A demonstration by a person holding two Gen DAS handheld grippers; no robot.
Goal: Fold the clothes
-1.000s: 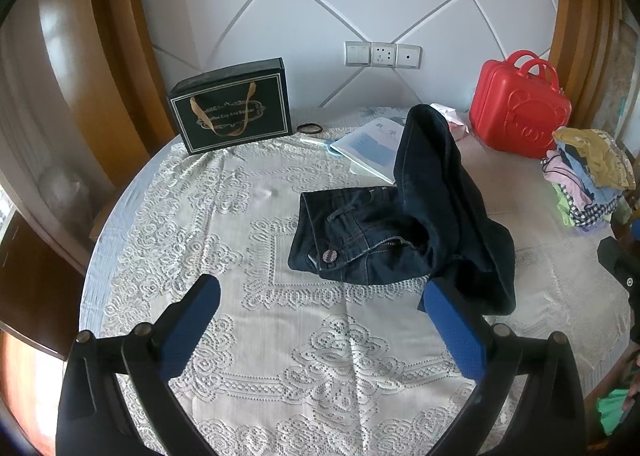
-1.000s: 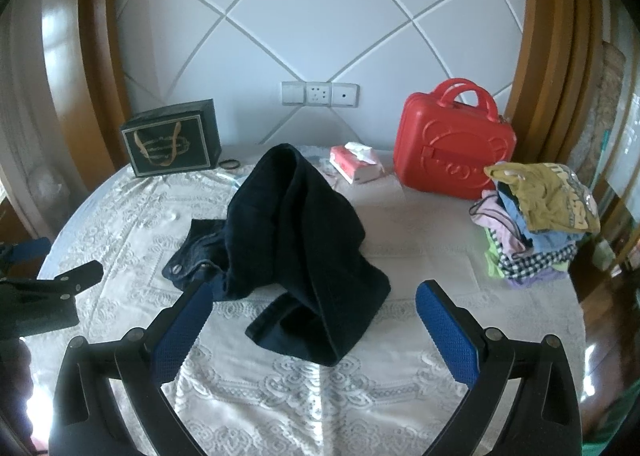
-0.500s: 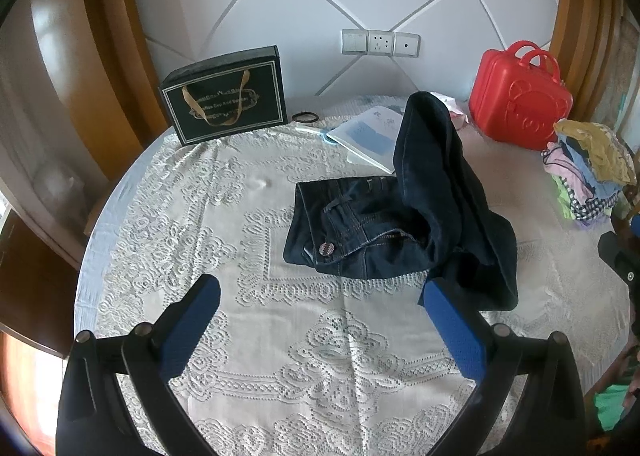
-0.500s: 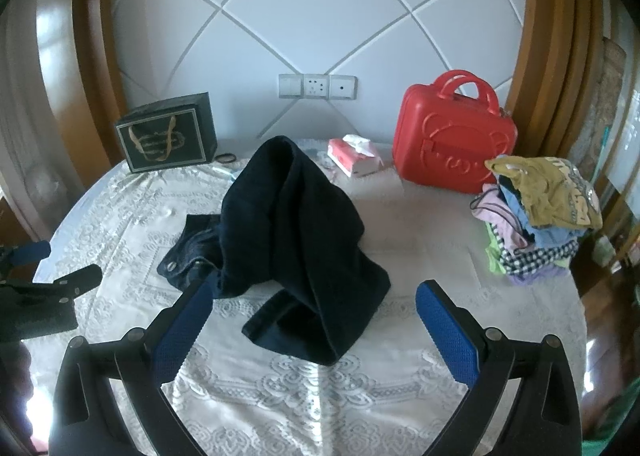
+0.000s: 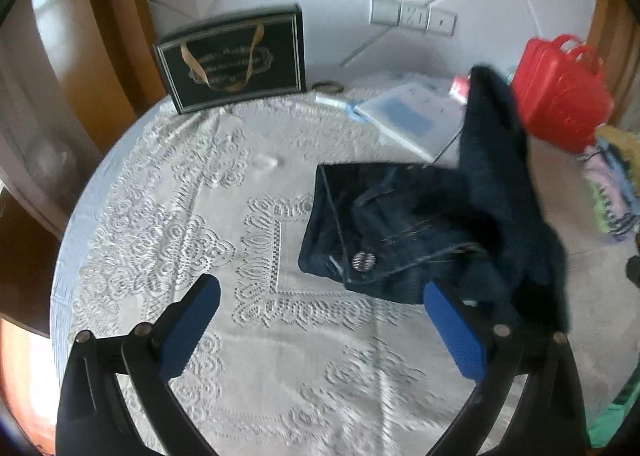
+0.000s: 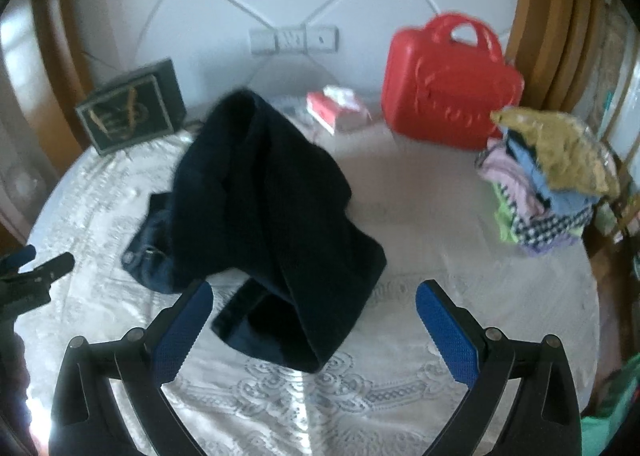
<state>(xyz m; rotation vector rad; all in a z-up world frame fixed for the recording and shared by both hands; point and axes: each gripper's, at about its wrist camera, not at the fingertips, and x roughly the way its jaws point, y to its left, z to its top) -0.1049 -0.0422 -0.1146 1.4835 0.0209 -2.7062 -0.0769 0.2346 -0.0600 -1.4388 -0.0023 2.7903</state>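
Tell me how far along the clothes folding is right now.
Done: a stack of folded clothes sits at the table's right edge. In hand: nothing; the left gripper and right gripper are both open, near the dark jeans. Left: the jeans lie crumpled on the lace tablecloth, one part bunched up into a peak, not yet folded.

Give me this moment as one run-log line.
left gripper: jaws open, empty | right gripper: jaws open, empty | dark blue denim jeans: bunched on white lace tablecloth, unfolded
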